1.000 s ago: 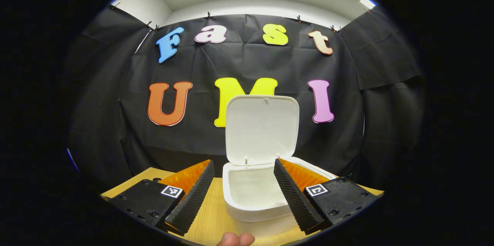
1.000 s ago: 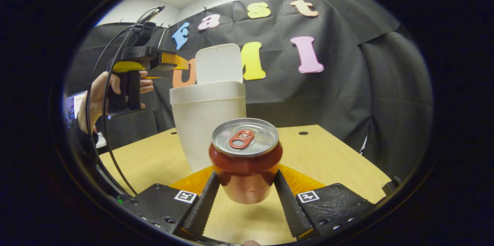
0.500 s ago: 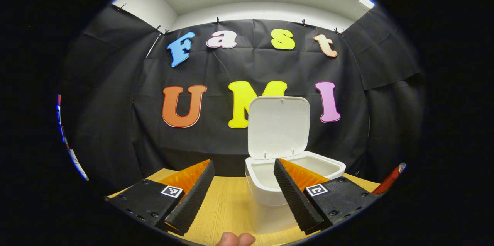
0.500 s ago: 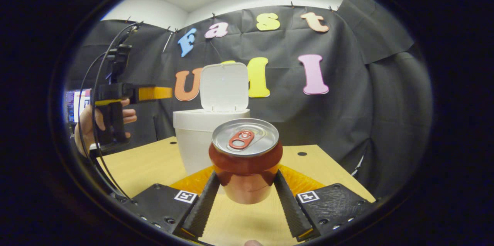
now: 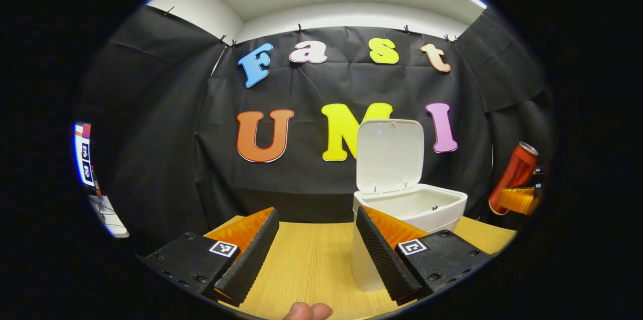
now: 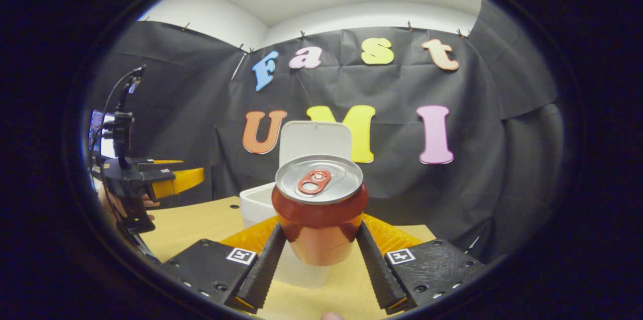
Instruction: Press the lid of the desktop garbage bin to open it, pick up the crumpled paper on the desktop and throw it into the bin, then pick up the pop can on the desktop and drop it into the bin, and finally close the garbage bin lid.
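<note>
Red aluminium pop can (image 6: 319, 209) is held clamped in right tongs (image 6: 320, 254), above light wooden desk (image 6: 201, 219), w/ white plastic bin (image 5: 409, 209) behind it, lid (image 5: 389, 155) raised. Left tongs (image 5: 317, 254) are spread apart, nothing between. Black cloth wall, white ceiling.

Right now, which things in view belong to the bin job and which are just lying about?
Job:
- white plastic desktop bin, its hinged white lid standing open
- red metal pop can, clamped between the right gripper fingers
- left gripper, fingers apart, holding nothing

Lying about:
- light wooden tabletop
- screen at the booth's edge
</note>
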